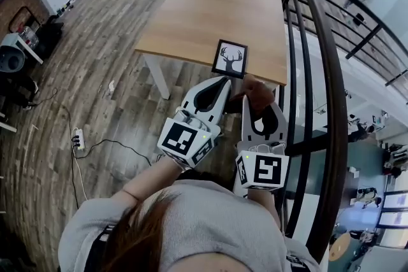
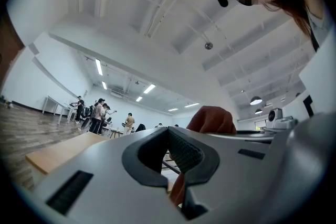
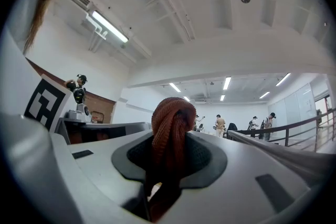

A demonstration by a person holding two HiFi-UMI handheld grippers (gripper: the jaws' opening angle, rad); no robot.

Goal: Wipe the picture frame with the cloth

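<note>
A black picture frame (image 1: 229, 58) with a deer-head print lies at the near edge of the wooden table (image 1: 210, 9). My right gripper (image 1: 257, 100) is shut on a bunched rust-brown cloth (image 1: 258, 90), held just short of the table edge below the frame. In the right gripper view the cloth (image 3: 170, 126) sticks up between the closed jaws of the right gripper (image 3: 164, 178). My left gripper (image 1: 220, 83) hangs beside it, tips near the frame's lower left corner, shut with nothing in it. The left gripper view shows the left gripper (image 2: 170, 165) closed, with the cloth (image 2: 212, 119) behind it.
A black metal railing (image 1: 322, 73) curves close along the right, with a lower floor beyond it. A power strip (image 1: 78, 137) and cables lie on the wood floor at left. Several people stand far off at the back of the room.
</note>
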